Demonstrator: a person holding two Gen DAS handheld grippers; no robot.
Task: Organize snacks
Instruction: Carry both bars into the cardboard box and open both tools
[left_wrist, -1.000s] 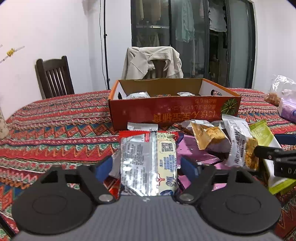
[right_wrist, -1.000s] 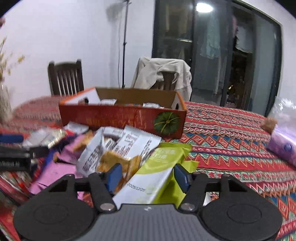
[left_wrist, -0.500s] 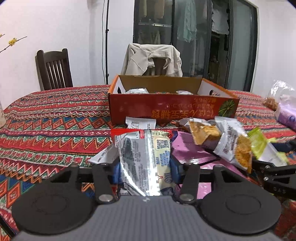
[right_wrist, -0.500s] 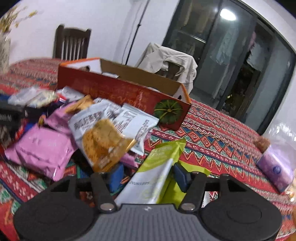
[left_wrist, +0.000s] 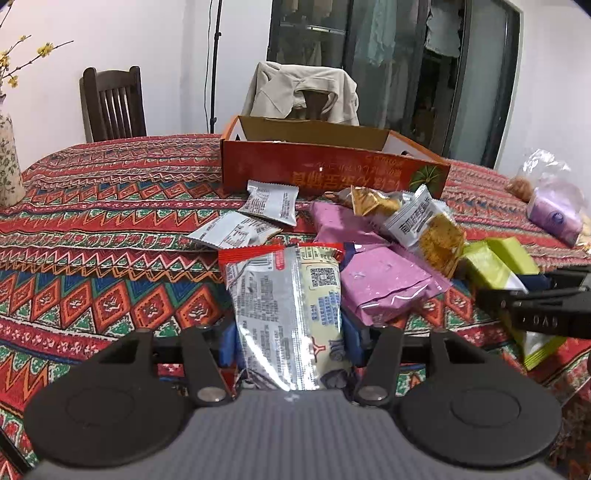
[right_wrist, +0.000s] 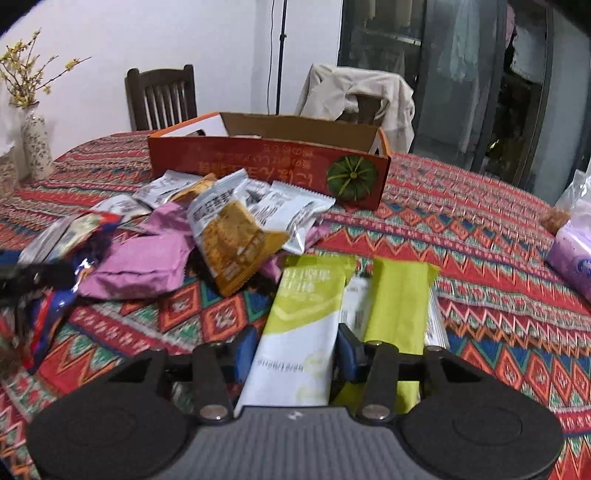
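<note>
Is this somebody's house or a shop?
Most likely a house: a dining table with a patterned cloth, a wooden chair with another draped in a jacket, and clothes hanging in a wardrobe.

Two green packets (right_wrist: 306, 321), one orange box (right_wrist: 266, 166)

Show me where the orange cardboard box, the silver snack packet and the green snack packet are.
orange cardboard box (left_wrist: 332, 173), left wrist view, front wall.
silver snack packet (left_wrist: 273, 314), left wrist view, foil middle.
green snack packet (right_wrist: 303, 314), right wrist view, printed front.

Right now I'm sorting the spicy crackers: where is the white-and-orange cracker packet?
In the right wrist view, the cracker packet lies left of centre atop the pile, on a pink packet, in front of the orange box.
</note>
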